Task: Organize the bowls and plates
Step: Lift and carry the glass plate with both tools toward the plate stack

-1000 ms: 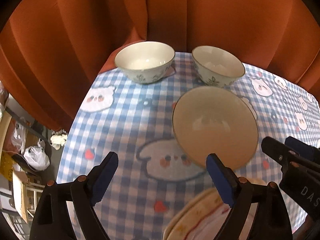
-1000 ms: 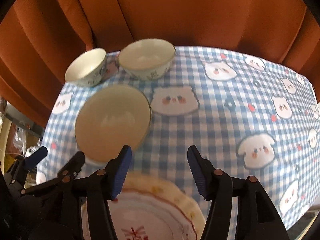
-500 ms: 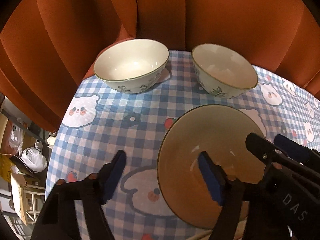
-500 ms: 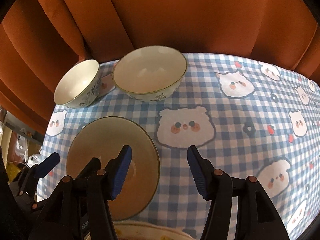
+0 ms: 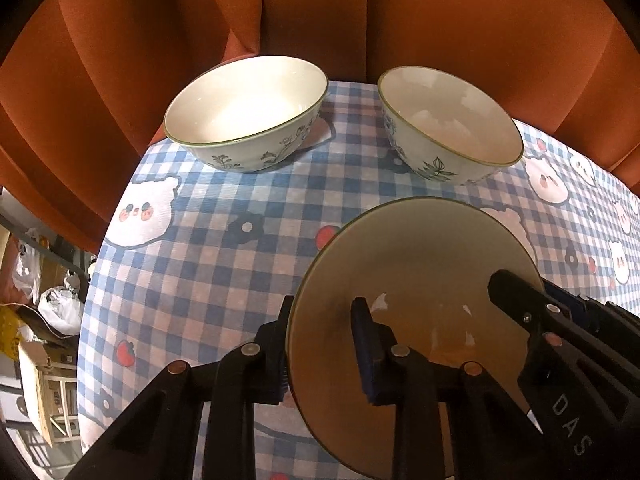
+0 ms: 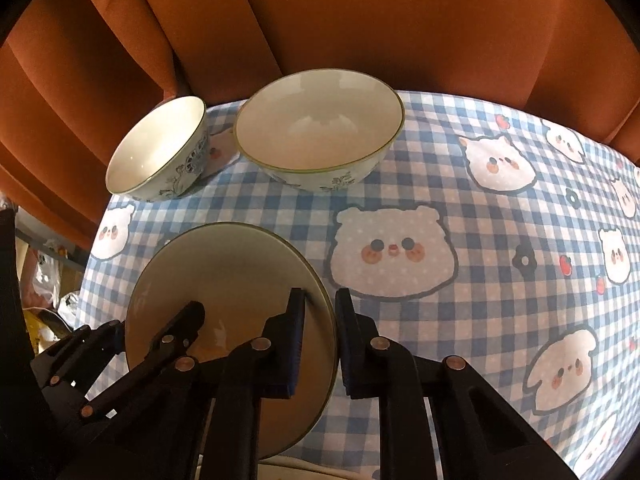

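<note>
A beige bowl with a dark rim (image 5: 416, 264) (image 6: 228, 272) sits near the front of the checked tablecloth. My left gripper (image 5: 320, 350) straddles its left rim, one finger outside and one inside, closed against the wall. My right gripper (image 6: 320, 340) straddles its right rim the same way. Two white floral bowls stand at the back: a left one (image 5: 244, 116) (image 6: 158, 150) and a right one (image 5: 448, 124) (image 6: 318, 126).
The blue checked cloth with bear faces (image 6: 460, 216) covers a round table. An orange curtain (image 5: 320, 12) hangs close behind the bowls. The table edge drops off at the left, with clutter on the floor (image 5: 44, 312). A plate's edge (image 6: 280, 468) shows at the bottom.
Both grippers moved forward and down onto the beige bowl. Their jaws went from wide open to closed over opposite rims. The patterned plate slid almost out of view below.
</note>
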The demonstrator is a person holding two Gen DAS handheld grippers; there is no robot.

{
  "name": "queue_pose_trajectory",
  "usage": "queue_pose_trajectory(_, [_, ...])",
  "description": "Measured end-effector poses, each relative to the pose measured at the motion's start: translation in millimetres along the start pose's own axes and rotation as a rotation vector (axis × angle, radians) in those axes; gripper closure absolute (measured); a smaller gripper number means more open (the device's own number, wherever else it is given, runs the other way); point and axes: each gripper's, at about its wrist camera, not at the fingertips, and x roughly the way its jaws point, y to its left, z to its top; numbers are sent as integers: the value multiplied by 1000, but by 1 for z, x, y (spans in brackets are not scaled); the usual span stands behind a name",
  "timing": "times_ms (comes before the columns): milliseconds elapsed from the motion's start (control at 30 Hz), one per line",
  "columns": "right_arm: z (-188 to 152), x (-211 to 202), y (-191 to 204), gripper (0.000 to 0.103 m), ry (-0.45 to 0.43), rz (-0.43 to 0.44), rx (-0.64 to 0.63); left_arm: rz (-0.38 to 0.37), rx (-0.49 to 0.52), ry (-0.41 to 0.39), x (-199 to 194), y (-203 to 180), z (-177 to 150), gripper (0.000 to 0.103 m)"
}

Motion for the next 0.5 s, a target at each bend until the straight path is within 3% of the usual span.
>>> queue_pose_trajectory(500, [-10, -56, -18, 84, -84, -33, 21, -24, 56, -100, -63, -30, -11, 77])
